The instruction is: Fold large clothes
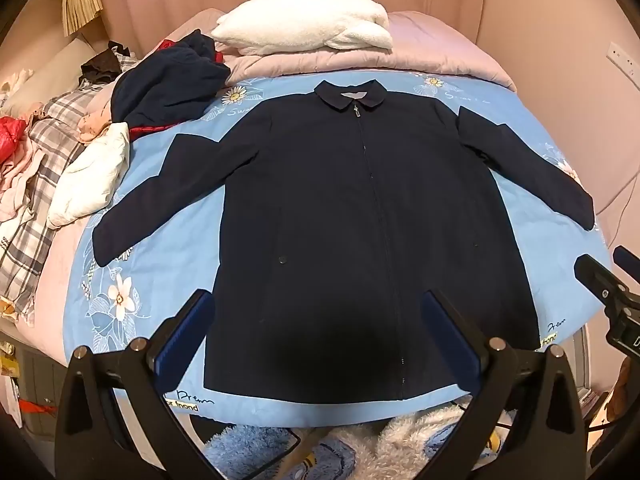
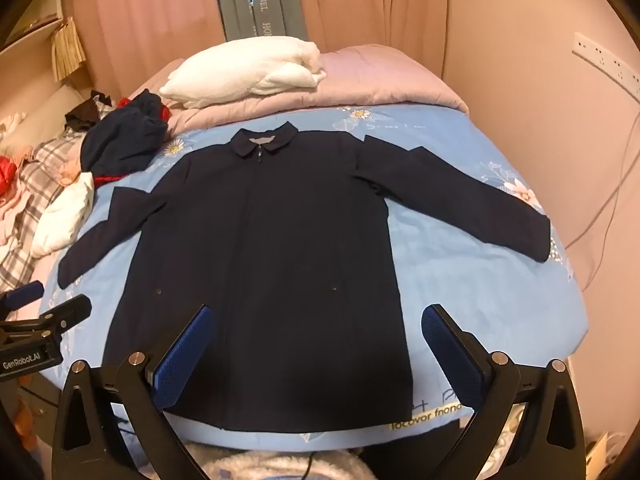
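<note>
Both hand-held grippers, left (image 1: 316,332) and right (image 2: 316,344), hang spread wide, grasping nothing, above the navy jacket (image 1: 340,208) lying flat on the bed (image 1: 168,280).

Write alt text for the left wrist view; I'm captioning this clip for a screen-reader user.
A navy jacket, zipped, lies flat and face up on a blue floral sheet, sleeves spread. The open left gripper hovers over its hem, holding nothing; the right gripper shows at the right edge. A white pillow lies beyond the collar, a clothes pile at left.
</note>
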A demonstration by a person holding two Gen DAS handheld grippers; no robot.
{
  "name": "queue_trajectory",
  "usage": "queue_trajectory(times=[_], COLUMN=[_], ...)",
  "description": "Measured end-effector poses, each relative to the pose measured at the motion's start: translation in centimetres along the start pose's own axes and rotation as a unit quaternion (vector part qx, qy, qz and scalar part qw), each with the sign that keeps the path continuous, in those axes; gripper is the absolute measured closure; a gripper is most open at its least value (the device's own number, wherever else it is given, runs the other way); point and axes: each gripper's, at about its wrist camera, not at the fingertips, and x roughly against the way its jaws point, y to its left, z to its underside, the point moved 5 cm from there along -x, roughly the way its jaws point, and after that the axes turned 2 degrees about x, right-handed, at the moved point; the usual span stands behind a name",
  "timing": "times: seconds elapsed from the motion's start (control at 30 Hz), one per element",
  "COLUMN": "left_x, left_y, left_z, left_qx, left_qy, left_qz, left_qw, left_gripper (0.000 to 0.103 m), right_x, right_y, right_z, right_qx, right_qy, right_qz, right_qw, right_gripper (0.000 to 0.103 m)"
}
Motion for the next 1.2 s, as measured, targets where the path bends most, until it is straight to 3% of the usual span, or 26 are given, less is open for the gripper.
queue_trajectory(times=[1.2], left_x=[-0.07], left_y=[0.29], left_z=[0.98], left_qx=[-0.002], left_qy=[0.009], left_qz=[-0.008], left_qw=[0.9999], left_gripper=[0.0], right_x=[-0.27], right_y=[0.24], right_z=[0.68], right_qx=[-0.005], right_qy=[0.016], right_qz=[-0.02], right_qw=[1.0], right_gripper=[0.0])
